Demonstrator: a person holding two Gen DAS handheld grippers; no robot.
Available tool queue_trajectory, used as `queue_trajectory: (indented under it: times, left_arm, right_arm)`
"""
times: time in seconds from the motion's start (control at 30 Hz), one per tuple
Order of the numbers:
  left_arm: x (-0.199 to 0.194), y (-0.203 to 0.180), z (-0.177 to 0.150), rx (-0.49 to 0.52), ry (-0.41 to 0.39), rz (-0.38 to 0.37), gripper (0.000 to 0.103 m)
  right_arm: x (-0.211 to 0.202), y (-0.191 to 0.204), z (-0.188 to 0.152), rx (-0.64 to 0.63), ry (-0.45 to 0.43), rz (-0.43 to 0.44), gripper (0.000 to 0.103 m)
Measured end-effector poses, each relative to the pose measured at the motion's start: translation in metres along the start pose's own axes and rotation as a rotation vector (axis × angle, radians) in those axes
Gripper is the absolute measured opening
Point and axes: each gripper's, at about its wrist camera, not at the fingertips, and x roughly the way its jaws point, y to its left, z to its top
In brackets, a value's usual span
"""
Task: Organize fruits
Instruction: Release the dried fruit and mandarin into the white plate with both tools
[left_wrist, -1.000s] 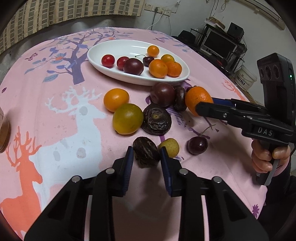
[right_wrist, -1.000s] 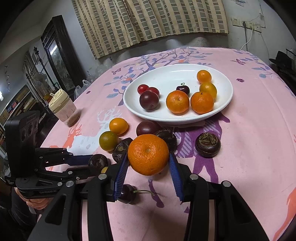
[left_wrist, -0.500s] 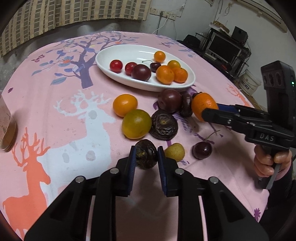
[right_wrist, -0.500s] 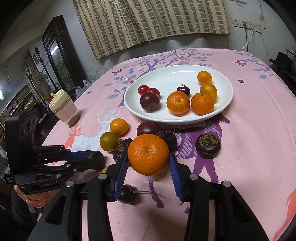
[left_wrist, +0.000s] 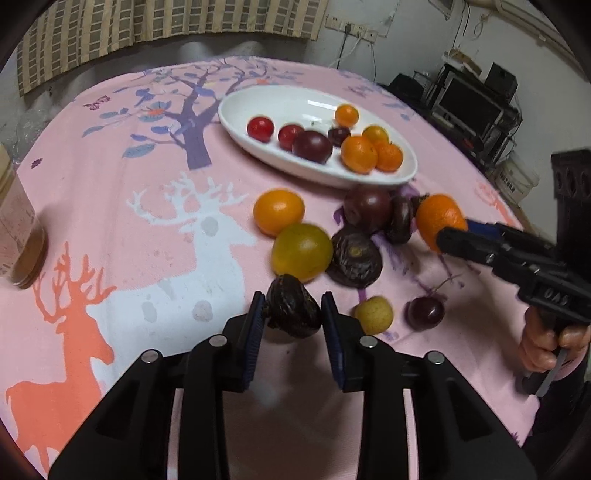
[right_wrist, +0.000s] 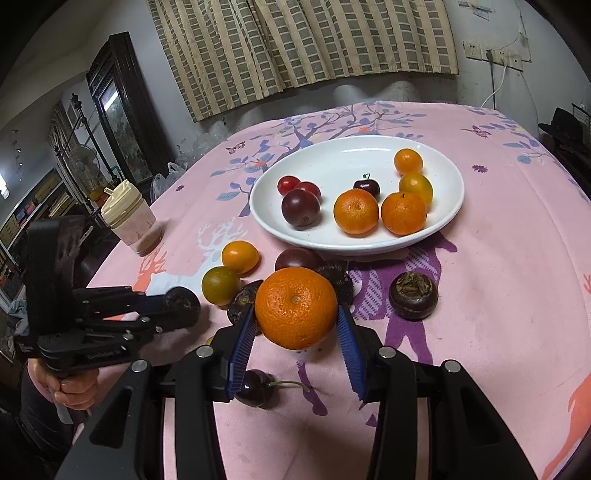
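Observation:
My left gripper (left_wrist: 293, 314) is shut on a dark wrinkled passion fruit (left_wrist: 291, 312) and holds it just above the pink cloth; it also shows in the right wrist view (right_wrist: 181, 302). My right gripper (right_wrist: 295, 332) is shut on a large orange (right_wrist: 295, 308), lifted above the cloth; the orange also shows in the left wrist view (left_wrist: 439, 221). A white oval plate (right_wrist: 443, 218) at the far side holds oranges, cherry tomatoes, a plum and a cherry.
Loose on the cloth: a small orange (left_wrist: 279, 210), a greenish orange (left_wrist: 301, 251), a passion fruit (left_wrist: 354, 254), a plum (left_wrist: 367, 205), a yellow fruit (left_wrist: 373, 314), a cherry (left_wrist: 424, 312), a mangosteen (right_wrist: 413, 295). A lidded jar (right_wrist: 129, 221) stands at the left.
My left gripper closed on the dark passion fruit and lifted it slightly off the cloth. My right gripper keeps hold of the orange, almost still.

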Motion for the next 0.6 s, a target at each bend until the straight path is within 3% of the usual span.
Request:
queue_trajectory:
  times: [0.2,0.4,0.5,0.57,0.6]
  left_arm:
    - [-0.009,-0.011,0.058,0.029,-0.101,0.020,0.031]
    - [0.037,-0.022,0.136,0.028,-0.121,0.051,0.031]
    - [0.063,-0.021,0.160,0.010,-0.104,0.072,0.031]
    - [0.072,-0.021,0.167,0.004,-0.091,0.117,0.042]
    - [0.071,-0.022,0.167,0.004,-0.103,0.147,0.071]
  right_arm:
    - [0.004,-0.017,0.037,0.028,-0.080,-0.035,0.045]
    - [0.038,-0.039,0.079,0.030,-0.112,-0.123,0.045]
    - [0.054,-0.051,0.090,0.045,-0.100,-0.142,0.045]
    - [0.060,-0.056,0.093,0.058,-0.085,-0.138,0.048]
    - [0.059,-0.057,0.092,0.055,-0.085,-0.125,0.052]
